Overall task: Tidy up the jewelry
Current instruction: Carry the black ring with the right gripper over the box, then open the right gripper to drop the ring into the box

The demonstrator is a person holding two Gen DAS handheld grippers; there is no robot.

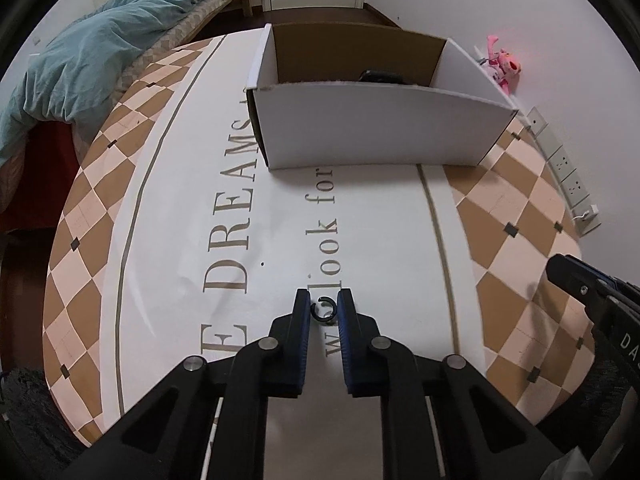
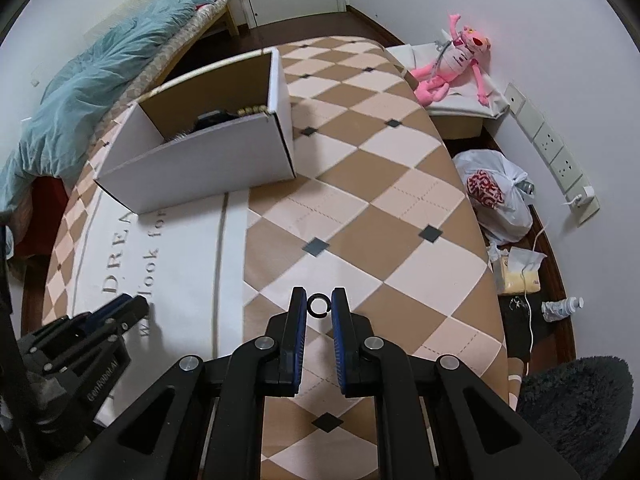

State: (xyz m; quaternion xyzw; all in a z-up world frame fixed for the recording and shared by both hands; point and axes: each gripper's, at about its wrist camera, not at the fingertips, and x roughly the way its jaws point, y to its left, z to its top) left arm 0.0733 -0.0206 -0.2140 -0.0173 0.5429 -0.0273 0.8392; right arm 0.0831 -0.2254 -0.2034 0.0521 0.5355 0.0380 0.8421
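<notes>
In the left wrist view my left gripper [image 1: 324, 309] is shut on a small black open ring [image 1: 323, 310], pinched between its blue pads just above the tablecloth. In the right wrist view my right gripper [image 2: 319, 305] is shut on a second small black ring [image 2: 319, 305] over the checkered cloth. A white cardboard box [image 1: 372, 132] with a brown inside stands ahead on the table; it also shows in the right wrist view [image 2: 208, 160]. Dark items and beads [image 2: 224, 118] lie in it. Each gripper shows in the other's view: the right [image 1: 592, 292], the left [image 2: 120, 312].
The table carries a checkered cloth with a white lettered band [image 1: 248, 240]. A bed with a teal blanket [image 1: 100, 40] lies to the left. A pink plush toy [image 2: 452, 64], a plastic bag [image 2: 496, 196], wall sockets [image 2: 560, 160] and a dark stool [image 2: 576, 412] are to the right.
</notes>
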